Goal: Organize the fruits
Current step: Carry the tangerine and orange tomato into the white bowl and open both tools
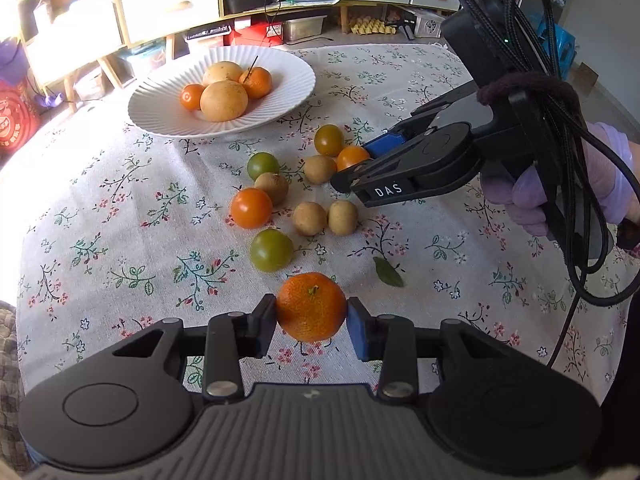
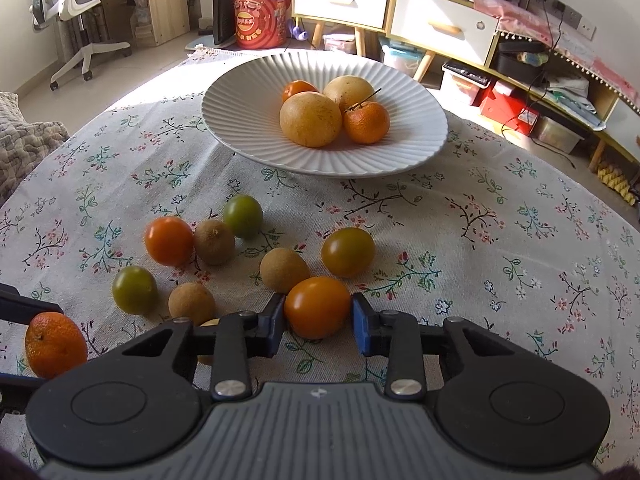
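Note:
My left gripper [image 1: 311, 315] is shut on a mandarin [image 1: 311, 307], held just above the floral cloth; the mandarin also shows at the left edge of the right wrist view [image 2: 55, 345]. My right gripper [image 2: 318, 315] is closed around an orange tomato [image 2: 317, 307], both pads touching it; in the left wrist view the gripper [image 1: 354, 168] and that tomato [image 1: 352, 157] sit right of the fruit pile. Loose green tomatoes [image 1: 271, 250], an orange tomato [image 1: 251, 208] and brown longans [image 1: 309, 218] lie on the cloth. A white ribbed plate [image 1: 280, 76] holds several fruits.
The table has a floral cloth [image 1: 120, 220]. A green leaf [image 1: 388, 272] lies near the mandarin. Shelves and drawers [image 1: 168, 8] stand behind the table, an office chair [image 2: 76, 8] and a red bucket [image 2: 256, 16] on the floor beyond.

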Action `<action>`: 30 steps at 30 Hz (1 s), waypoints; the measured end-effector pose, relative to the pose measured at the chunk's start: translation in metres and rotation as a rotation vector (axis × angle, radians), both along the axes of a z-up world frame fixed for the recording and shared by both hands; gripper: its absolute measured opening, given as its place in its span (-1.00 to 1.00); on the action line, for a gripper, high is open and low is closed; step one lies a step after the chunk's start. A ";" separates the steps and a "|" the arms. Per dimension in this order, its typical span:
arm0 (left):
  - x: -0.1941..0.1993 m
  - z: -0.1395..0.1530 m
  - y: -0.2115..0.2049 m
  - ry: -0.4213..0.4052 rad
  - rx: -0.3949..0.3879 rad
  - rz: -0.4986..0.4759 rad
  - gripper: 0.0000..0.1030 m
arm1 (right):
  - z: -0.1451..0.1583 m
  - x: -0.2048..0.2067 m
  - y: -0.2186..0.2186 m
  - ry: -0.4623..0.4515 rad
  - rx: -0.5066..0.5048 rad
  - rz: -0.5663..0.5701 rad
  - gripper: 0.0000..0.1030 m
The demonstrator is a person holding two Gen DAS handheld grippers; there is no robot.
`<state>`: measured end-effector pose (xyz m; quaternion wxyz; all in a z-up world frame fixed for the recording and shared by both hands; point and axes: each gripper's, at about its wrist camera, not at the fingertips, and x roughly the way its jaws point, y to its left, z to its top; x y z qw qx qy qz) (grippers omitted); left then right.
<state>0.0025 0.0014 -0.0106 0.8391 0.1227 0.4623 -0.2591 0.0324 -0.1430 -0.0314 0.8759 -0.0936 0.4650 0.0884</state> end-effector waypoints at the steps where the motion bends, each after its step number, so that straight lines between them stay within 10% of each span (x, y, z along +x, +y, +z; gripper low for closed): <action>1: 0.001 0.001 0.001 -0.002 -0.002 0.004 -0.51 | 0.001 -0.001 0.000 -0.001 0.001 0.001 -0.39; 30: 0.076 0.021 0.007 -0.210 -0.104 0.175 -0.51 | 0.047 0.016 -0.014 -0.118 0.207 -0.088 -0.39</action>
